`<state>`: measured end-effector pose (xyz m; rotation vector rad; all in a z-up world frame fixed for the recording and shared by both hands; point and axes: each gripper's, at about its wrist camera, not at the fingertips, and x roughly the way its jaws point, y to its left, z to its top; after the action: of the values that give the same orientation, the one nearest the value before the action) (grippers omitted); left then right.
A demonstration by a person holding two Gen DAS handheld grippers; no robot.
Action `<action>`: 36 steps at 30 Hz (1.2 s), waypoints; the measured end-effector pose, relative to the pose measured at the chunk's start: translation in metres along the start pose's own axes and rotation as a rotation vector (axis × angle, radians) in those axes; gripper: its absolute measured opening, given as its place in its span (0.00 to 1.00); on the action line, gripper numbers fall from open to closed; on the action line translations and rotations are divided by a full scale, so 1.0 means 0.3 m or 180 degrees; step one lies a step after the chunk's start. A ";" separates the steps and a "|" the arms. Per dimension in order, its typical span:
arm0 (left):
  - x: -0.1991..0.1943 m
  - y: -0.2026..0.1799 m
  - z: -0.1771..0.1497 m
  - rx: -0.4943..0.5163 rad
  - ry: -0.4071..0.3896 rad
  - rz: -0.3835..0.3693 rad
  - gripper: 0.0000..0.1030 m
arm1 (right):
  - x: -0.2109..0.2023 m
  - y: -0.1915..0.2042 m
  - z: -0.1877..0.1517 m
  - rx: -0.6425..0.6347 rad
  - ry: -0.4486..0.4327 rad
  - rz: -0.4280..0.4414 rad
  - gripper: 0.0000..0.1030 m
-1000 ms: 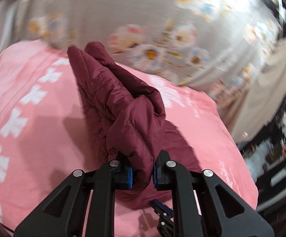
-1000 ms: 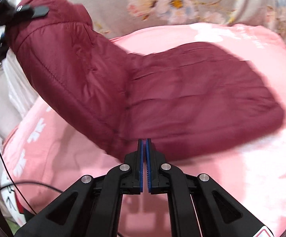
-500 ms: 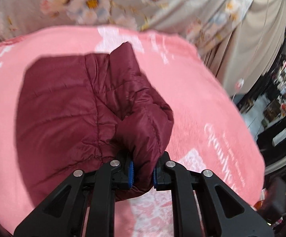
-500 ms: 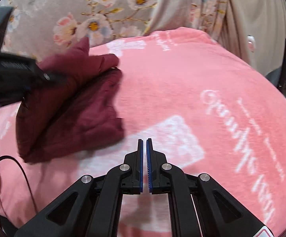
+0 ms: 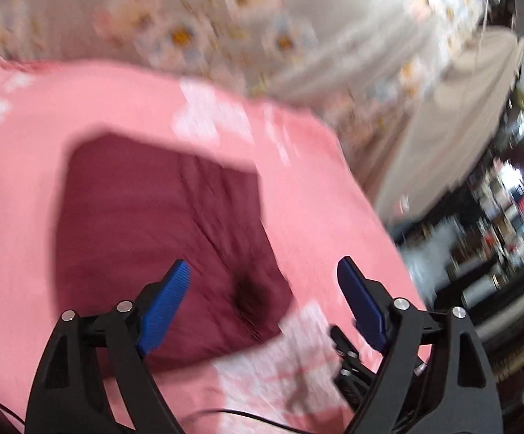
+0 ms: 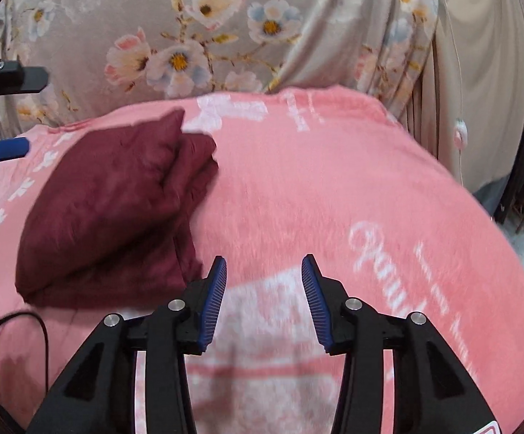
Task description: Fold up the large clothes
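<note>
A dark red padded jacket point(image 5: 160, 231) lies folded in a flat bundle on the pink blanket point(image 5: 316, 195). My left gripper point(image 5: 263, 269) is open and empty, held just above the bundle's near right corner. In the right wrist view the folded jacket point(image 6: 117, 209) lies at the left on the pink blanket point(image 6: 334, 199). My right gripper point(image 6: 263, 267) is open and empty, over bare blanket to the right of the bundle. One blue fingertip of the left gripper point(image 6: 5, 149) shows at the far left edge of that view.
A grey floral curtain point(image 6: 197, 36) hangs behind the bed, with a beige curtain point(image 6: 479, 72) to its right. A black cable point(image 6: 26, 322) lies on the blanket's near left. Cluttered shelves point(image 5: 508, 224) stand beyond the bed's right edge.
My left gripper has opened and let go of the jacket, which now lies folded on the blanket. My right gripper has gone from shut to open.
</note>
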<state>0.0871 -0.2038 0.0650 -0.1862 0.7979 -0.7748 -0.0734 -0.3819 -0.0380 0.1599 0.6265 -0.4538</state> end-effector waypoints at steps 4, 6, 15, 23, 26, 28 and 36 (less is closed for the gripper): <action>-0.042 0.136 0.109 -0.0269 -0.0257 0.0558 0.80 | -0.021 0.054 0.141 -0.0086 -0.0233 0.0285 0.48; -0.041 0.206 0.148 -0.0456 -0.0280 0.0719 0.79 | -0.020 0.100 0.203 -0.0195 -0.0312 0.0350 0.53; 0.047 0.289 0.269 -0.0380 -0.0333 0.1195 0.79 | 0.204 0.267 0.527 -0.0049 0.0063 0.0641 0.56; 0.258 0.355 0.306 -0.0251 -0.0053 0.1478 0.79 | 0.549 0.324 0.510 0.0251 0.0915 0.0306 0.49; 0.317 0.389 0.288 -0.0289 0.0058 0.1528 0.78 | 0.569 0.303 0.470 0.0418 0.0791 0.0529 0.06; 0.342 0.397 0.281 -0.0282 0.0093 0.1527 0.77 | 0.517 0.281 0.471 0.0431 0.0456 0.0518 0.05; 0.539 0.407 0.241 -0.0348 0.0284 0.1608 0.78 | 0.632 0.216 0.380 0.0459 0.0566 0.0482 0.07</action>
<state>0.2777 -0.2370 -0.0296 -0.0421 0.9238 -0.2643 0.1523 -0.4244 -0.0593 0.3855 0.7504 -0.3404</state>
